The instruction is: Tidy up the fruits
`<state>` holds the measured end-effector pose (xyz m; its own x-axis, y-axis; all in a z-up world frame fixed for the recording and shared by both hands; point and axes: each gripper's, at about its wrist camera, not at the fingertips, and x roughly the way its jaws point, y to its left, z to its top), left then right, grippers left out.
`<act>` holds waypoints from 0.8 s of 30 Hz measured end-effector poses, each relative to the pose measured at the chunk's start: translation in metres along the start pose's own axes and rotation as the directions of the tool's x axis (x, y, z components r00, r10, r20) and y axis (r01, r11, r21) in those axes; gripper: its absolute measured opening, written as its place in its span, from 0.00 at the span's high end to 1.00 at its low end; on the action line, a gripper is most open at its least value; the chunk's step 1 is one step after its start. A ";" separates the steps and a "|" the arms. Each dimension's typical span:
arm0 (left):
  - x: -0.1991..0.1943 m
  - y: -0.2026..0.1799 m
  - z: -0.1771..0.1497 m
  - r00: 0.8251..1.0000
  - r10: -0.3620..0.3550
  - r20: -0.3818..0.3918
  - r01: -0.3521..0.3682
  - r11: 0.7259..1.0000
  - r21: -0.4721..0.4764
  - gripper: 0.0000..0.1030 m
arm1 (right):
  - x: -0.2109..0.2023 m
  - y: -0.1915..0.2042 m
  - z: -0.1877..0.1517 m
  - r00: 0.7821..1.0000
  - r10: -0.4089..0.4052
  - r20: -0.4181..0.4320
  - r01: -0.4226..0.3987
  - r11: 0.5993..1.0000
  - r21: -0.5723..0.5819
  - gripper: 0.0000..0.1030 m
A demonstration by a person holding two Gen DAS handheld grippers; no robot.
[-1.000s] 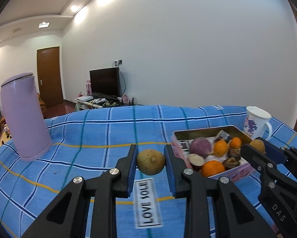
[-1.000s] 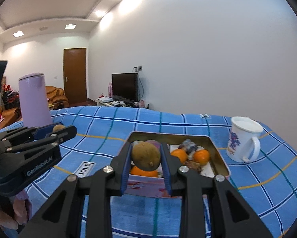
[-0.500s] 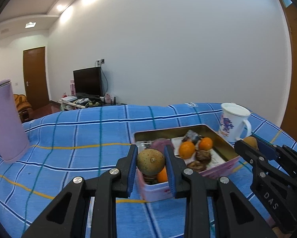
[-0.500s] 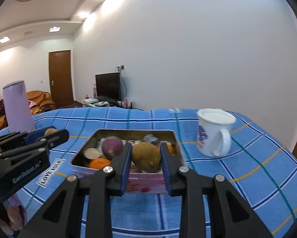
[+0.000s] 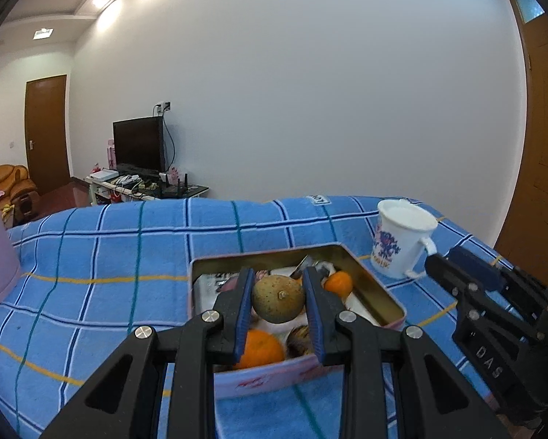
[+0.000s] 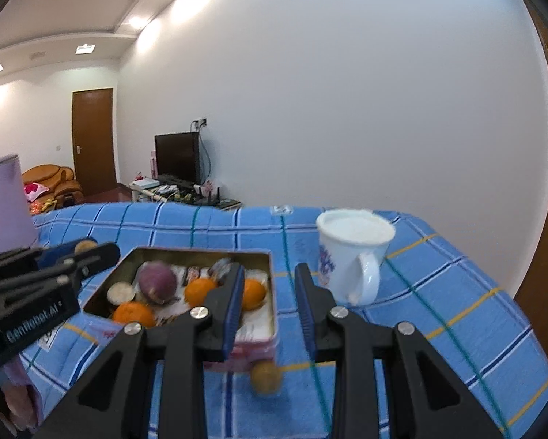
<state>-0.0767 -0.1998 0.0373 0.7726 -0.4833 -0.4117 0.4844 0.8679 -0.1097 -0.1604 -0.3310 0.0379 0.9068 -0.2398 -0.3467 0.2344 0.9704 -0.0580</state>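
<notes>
Fruit-sorting task, placement step. The left claw (image 5: 278, 301) is gripping a brown-green round fruit (image 5: 278, 303) between its blue pads and is holding it above the near part of the open tin (image 5: 380, 294), which is sitting on the blue checked cloth of the worktop (image 5: 127, 256). Inside the tin, oranges (image 6: 200, 290), a purple fruit (image 6: 157, 281) and some darker pieces are lying on a pale lining.

The right claw (image 6: 269, 305) is standing open and is holding nothing; its fingers are pointing across the tin's right wall towards the white flowered mug (image 6: 350, 256), which is standing just beside the tin. Below the gap in this claw, a second brown fruit (image 6: 266, 376) is showing as a blur on the cloth, outside the tin and close against its near right corner. Whether it is at rest or rolling cannot be told from the blur. A lilac flask (image 6: 7, 201) is standing well apart at the far left.

Judged from this arrangement, two pieces are outstanding. The left claw's next move calls for lowering its fruit into a free spot among the oranges before releasing, so that nothing is knocked out. The right claw's next move calls for recovering the stray fruit: descending over it, centring it between the pads, and closing gently, since a round fruit on cloth is likely to roll away from a one-sided touch.
</notes>
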 end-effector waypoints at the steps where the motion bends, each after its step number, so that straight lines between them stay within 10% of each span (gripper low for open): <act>1: 0.003 -0.003 0.002 1.000 -0.001 0.002 0.001 1.000 0.002 0.72 | 0.001 -0.003 0.005 1.000 -0.007 0.006 0.007 1.000 0.000 0.69; 11: 0.023 0.003 0.004 0.999 0.047 0.025 -0.048 0.999 0.027 0.72 | 0.014 -0.055 0.010 0.998 0.065 -0.024 -0.061 0.986 0.155 0.68; 14: 0.026 0.007 0.001 0.999 0.034 0.019 -0.034 0.999 0.013 0.72 | 0.012 -0.078 -0.002 0.982 0.159 -0.100 -0.131 0.962 0.238 0.54; 17: 0.031 0.007 -0.003 1.000 0.025 -0.004 -0.025 1.000 0.002 0.72 | 0.014 -0.077 -0.023 0.940 0.269 -0.212 -0.210 0.942 0.263 0.43; 24: 0.026 0.008 -0.003 1.000 0.027 0.013 -0.027 1.000 0.003 0.72 | 0.030 -0.038 -0.055 0.845 0.292 -0.449 -0.251 0.956 0.150 0.54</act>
<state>-0.0544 -0.2053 0.0234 0.7905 -0.4613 -0.4028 0.4646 0.8803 -0.0963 -0.1613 -0.3738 -0.0221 0.6770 0.0934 -0.7300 0.0493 0.9839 0.1716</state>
